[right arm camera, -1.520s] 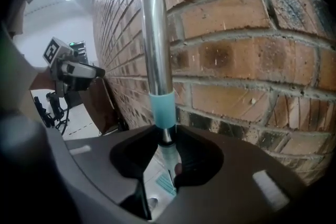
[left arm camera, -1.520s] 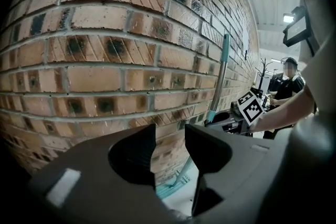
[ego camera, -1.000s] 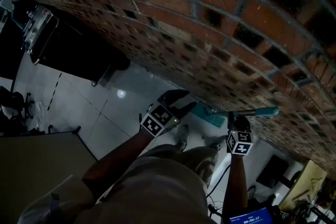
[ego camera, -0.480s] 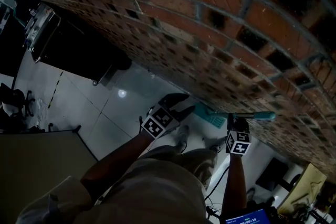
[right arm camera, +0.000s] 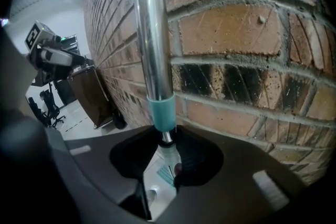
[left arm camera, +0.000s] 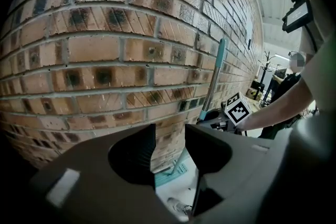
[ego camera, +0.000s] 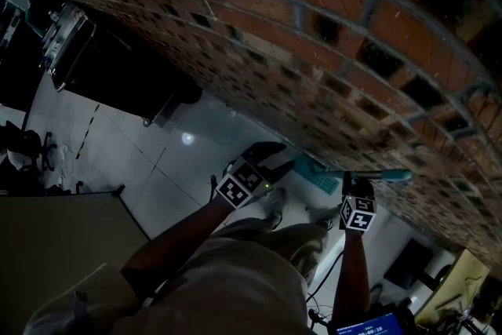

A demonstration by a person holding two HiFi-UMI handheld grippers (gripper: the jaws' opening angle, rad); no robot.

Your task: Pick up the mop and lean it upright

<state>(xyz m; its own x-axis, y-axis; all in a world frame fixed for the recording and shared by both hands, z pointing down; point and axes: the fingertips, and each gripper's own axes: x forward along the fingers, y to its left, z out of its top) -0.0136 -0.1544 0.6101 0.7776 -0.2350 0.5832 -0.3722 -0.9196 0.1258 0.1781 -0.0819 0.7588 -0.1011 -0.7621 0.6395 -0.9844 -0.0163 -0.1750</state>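
A brick wall [ego camera: 314, 35] rose close behind the mop [ego camera: 388, 175], and a dark cabinet [ego camera: 118, 78] stood farther along it on the pale floor [ego camera: 141, 165]. The right gripper view showed the right gripper [right arm camera: 165, 157] clenched on the mop's pole, while the left gripper view showed its teal head on the floor at the wall's foot. The left gripper [left arm camera: 170, 149] hung released, empty.

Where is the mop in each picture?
Head view: mop low right, lying sideways across the picture beside the brick wall.
Left gripper view: mop right of centre, upright in front of the brick wall.
Right gripper view: mop in the middle, rising from the right gripper.
Shared landmark: the brick wall behind the mop.
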